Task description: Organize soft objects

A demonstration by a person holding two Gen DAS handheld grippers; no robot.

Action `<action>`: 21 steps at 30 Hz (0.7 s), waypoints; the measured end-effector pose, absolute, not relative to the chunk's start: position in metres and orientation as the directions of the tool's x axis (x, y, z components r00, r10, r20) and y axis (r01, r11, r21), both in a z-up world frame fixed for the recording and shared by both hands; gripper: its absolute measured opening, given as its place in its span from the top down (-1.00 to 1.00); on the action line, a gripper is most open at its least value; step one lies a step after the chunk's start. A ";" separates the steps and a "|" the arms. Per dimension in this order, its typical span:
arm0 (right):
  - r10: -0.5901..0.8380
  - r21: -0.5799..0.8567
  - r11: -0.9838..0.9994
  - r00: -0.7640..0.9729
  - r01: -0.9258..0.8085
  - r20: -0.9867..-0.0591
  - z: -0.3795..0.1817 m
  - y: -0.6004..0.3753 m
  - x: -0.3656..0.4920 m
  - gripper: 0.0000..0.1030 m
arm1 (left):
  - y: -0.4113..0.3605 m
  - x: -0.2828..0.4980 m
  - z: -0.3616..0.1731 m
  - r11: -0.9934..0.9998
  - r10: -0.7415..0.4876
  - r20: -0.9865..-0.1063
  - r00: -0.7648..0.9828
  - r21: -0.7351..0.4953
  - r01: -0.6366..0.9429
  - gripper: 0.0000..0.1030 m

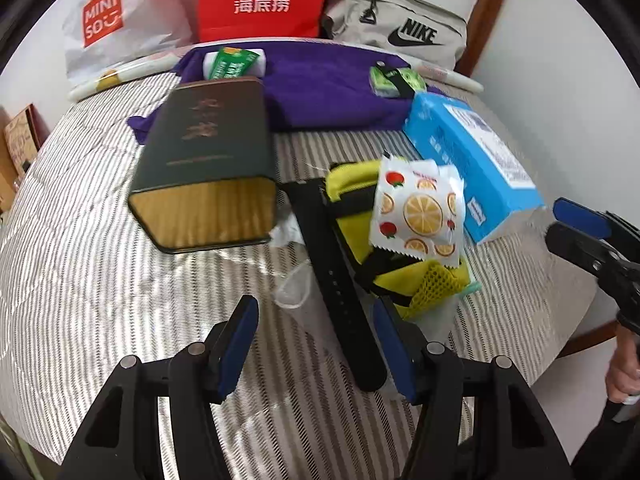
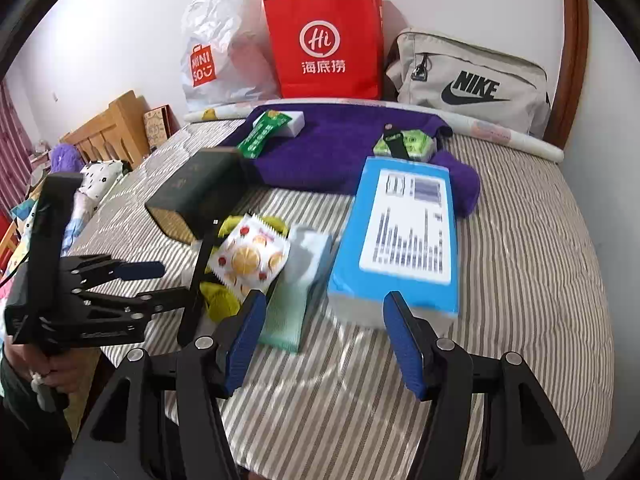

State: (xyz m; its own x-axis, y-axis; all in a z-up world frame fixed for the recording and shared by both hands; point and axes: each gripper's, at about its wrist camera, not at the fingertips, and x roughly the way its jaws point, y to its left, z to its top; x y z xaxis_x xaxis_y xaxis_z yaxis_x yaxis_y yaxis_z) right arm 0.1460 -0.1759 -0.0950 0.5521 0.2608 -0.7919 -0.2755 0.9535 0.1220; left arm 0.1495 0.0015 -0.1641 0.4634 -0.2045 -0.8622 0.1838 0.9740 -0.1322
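Your left claw (image 1: pixel 316 344) and right claw (image 2: pixel 324 336) both hang with jaws apart, gripping nothing, above the striped bed (image 2: pixel 520 240). Largest first: the purple towel (image 2: pixel 340 152) lies spread at the back, the blue box (image 2: pixel 404 232) overlaps its edge, the dark tin (image 1: pixel 208 152) sits beside it, then the yellow pouch (image 1: pixel 360 208) with the fruit packet (image 1: pixel 420 212) on top, and the black strap (image 1: pixel 340 280) running under your left claw. Reach for the pouch and the packet will likely slide off; the strap may snag too. The box pins the towel, so pulling it would drag the box.
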 end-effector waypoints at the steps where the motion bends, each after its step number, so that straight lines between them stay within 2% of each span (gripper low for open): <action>1: 0.258 0.122 0.955 0.554 -0.271 -0.792 -0.097 -0.177 0.142 -0.18 | -0.002 0.150 -0.166 0.974 -0.201 -0.863 0.464 -0.125 0.190 -0.08; 8: 0.254 0.147 0.961 0.543 -0.233 -0.800 -0.108 -0.192 0.134 -0.18 | -0.023 0.152 -0.178 0.975 -0.104 -0.858 0.502 0.013 0.222 -0.05; 10: 0.253 0.152 0.963 0.545 -0.224 -0.799 -0.109 -0.195 0.134 -0.18 | -0.025 0.150 -0.177 0.970 -0.123 -0.853 0.507 0.004 0.242 0.36; 12: 0.254 0.155 0.963 0.546 -0.221 -0.799 -0.109 -0.196 0.132 -0.18 | -0.022 0.147 -0.174 0.968 -0.141 -0.856 0.498 -0.014 0.251 0.65; 13: 0.254 0.155 0.963 0.546 -0.221 -0.799 -0.109 -0.196 0.131 -0.18 | -0.019 0.145 -0.171 0.966 -0.139 -0.856 0.498 -0.007 0.258 0.71; 21: 0.269 0.158 0.958 0.549 -0.241 -0.791 -0.108 -0.192 0.127 -0.18 | 0.007 0.134 -0.163 0.966 -0.171 -0.857 0.486 -0.050 0.252 0.72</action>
